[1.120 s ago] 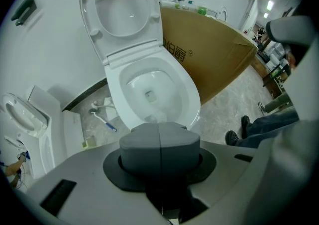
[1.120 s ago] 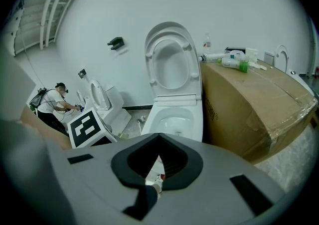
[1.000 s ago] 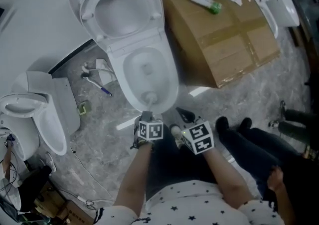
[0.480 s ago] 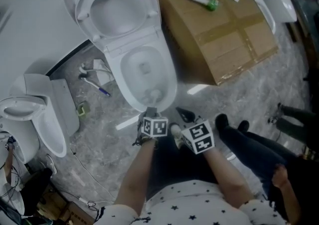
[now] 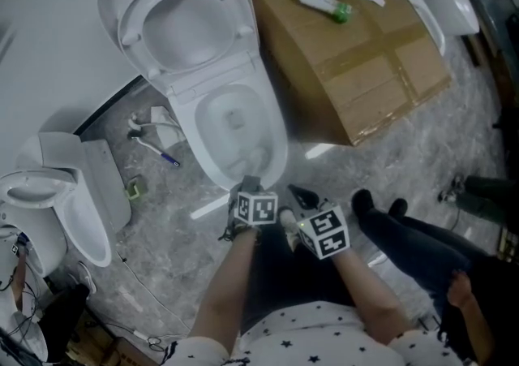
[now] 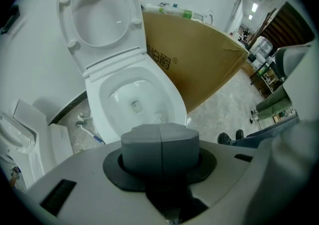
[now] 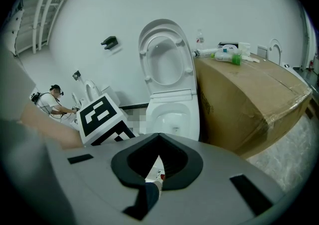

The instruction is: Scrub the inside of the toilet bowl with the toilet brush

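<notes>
Standing with lid [image 5: 178, 23] raised, the toilet bowl [image 5: 280, 141] holds the pale head of the toilet brush [image 6: 158, 117] low against its near wall. The left gripper [image 6: 159, 144] sits just above the near rim, jaws pressed together on the brush, whose handle is not visible. The right gripper [image 7: 158, 161] is beside it, jaws apart and empty. The cardboard box [image 5: 365, 64] to the bowl's right is closed, carrying a green-capped tube [image 5: 322, 1] and white items on top. Compared with a second ago, the left gripper and brush head sit slightly further right along the bowl's near wall.
</notes>
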Available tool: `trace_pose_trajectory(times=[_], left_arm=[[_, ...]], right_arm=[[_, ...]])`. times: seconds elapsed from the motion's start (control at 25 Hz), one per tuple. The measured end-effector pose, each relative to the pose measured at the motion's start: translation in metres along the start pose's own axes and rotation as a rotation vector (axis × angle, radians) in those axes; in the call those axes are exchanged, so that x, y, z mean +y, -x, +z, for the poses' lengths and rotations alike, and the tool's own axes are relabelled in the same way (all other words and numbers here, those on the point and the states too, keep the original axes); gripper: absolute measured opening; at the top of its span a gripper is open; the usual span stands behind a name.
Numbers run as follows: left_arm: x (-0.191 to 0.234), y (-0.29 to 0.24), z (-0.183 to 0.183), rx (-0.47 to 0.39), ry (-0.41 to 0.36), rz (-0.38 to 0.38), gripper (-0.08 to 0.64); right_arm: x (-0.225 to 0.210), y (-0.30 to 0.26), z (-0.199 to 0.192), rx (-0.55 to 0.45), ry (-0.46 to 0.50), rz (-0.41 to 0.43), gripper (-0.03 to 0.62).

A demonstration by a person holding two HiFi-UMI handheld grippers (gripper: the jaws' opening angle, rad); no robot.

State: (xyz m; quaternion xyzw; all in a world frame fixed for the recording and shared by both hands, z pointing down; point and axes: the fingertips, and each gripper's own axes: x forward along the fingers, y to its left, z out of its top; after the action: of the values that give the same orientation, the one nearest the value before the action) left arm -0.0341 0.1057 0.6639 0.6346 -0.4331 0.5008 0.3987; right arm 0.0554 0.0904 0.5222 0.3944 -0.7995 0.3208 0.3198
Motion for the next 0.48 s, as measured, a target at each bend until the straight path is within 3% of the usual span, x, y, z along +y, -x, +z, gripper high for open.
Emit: trace_pose_trajectory(times=[0.48], left_arm=[[-0.006, -0.008, 0.035, -0.034, -0.029, -0.008, 0.153]], right_arm=[[-0.011, -0.007, 0.001, -0.001, -0.033, -0.006, 0.006]])
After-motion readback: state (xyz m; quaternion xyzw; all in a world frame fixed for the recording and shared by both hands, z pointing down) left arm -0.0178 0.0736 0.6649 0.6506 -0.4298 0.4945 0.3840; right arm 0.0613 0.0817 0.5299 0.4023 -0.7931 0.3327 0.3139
